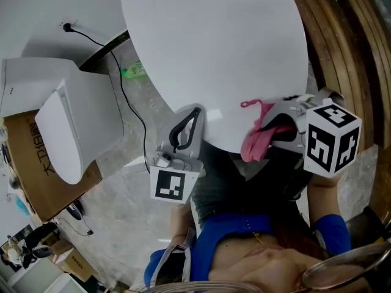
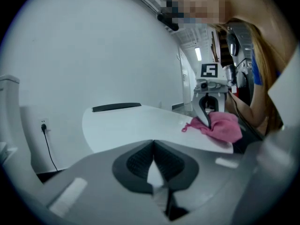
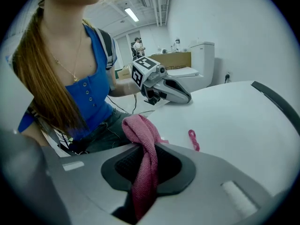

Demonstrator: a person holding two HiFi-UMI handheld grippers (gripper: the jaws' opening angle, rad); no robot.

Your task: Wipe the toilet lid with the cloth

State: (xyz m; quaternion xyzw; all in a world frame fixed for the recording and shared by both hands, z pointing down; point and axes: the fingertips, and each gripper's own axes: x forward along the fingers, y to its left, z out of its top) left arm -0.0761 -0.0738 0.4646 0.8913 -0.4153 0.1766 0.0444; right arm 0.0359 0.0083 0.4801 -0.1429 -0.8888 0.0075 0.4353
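Your right gripper is clamped on the pink cloth, the jaws closed as far as the wad between the pads allows. Because the cloth is bunched into a twisted rope, I judge it could slide out under a sideways drag, or touch the lid with only a narrow ridge and wipe very little. The toilet lid is well apart from the cloth, far out to your left, so you have a long carry ahead of you. Your left gripper sits in that path at the near edge of the white oval table. Its pads meet at the tips with nothing between them, and a careless sweep could knock the two grippers together. A black cable trails over the floor between the table and the toilet. The cloth's hanging tail could catch on it if you carry low. The toilet stands on a cardboard box, so hard pressing may rock it, though that is only a guess. The cloth's free end lies on the table's near rim. Its long axis runs near to far along the jaws, with the small loop pointing far and left. The lid is shut, and its long axis looks to run far to near with the rounded nose toward you. Its exact tilt is hard to judge.
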